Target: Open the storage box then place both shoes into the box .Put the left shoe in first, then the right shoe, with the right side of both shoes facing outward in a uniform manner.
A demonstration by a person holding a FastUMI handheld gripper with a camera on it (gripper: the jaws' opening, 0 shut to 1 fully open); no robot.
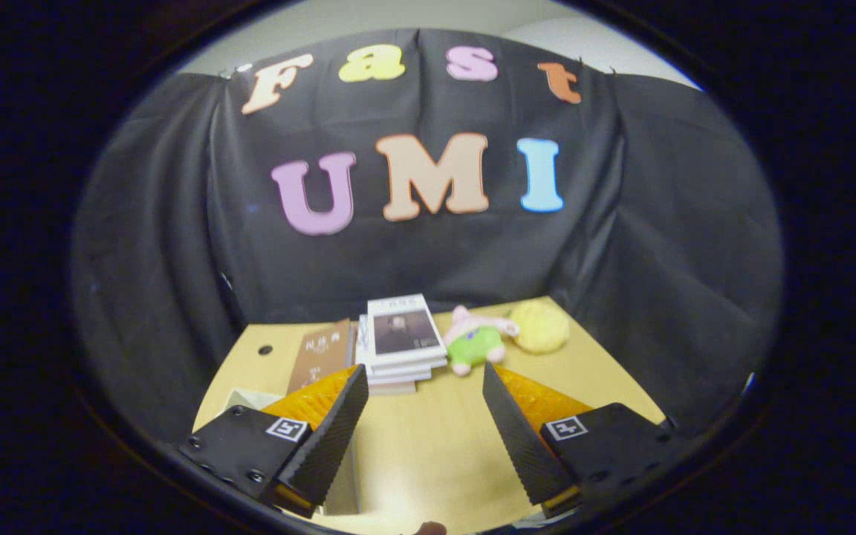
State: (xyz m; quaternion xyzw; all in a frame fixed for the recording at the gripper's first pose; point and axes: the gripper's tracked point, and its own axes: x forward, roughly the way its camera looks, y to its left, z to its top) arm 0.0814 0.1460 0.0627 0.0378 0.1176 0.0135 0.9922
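My gripper (426, 379) hangs open above the wooden table (428, 446), with nothing between its two black ribbed fingers (339, 423). The wide gap between them looks down on bare tabletop. Behind and below the left finger a pale box-like edge (246, 400) peeks out; I cannot tell what it is. A small dark rounded thing (430, 528) shows at the near edge of the table, below the fingers.
Beyond the fingers a stack of books (402, 342) lies at the back of the table, with a brown book (322, 355) beside it. A green and pink plush toy (478, 342) and a yellow fluffy ball (541, 325) sit to the right of them, near the black cloth wall.
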